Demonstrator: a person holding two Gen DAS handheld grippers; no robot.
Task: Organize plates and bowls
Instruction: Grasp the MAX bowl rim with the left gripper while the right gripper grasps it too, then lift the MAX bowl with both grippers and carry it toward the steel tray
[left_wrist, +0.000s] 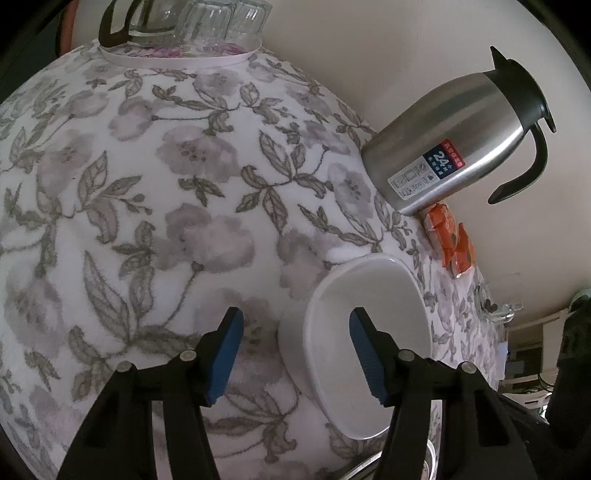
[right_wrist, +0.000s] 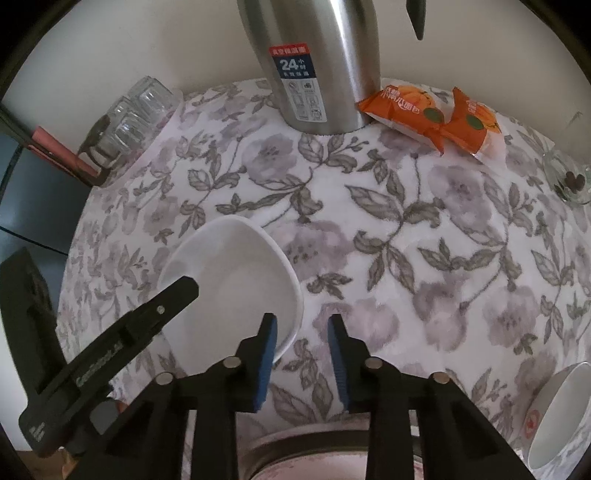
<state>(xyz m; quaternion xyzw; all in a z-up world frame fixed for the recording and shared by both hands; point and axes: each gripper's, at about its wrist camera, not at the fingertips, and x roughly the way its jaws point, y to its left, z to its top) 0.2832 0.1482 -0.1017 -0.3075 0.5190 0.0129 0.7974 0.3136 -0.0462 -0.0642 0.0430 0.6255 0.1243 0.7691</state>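
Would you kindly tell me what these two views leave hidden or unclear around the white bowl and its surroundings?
- White bowl: left wrist view, its near rim sits behind the left claw; contact is unclear.
- Second bowl: right wrist view, cut off by the frame edge.
- Round dish below the right claw: bottom edge and claw arms hide most of it.
- Steel flask: right wrist view, top cropped.
- Glass dish: dark contents too small to identify.

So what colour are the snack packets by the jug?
Orange snack packets, clearest in the right wrist view.
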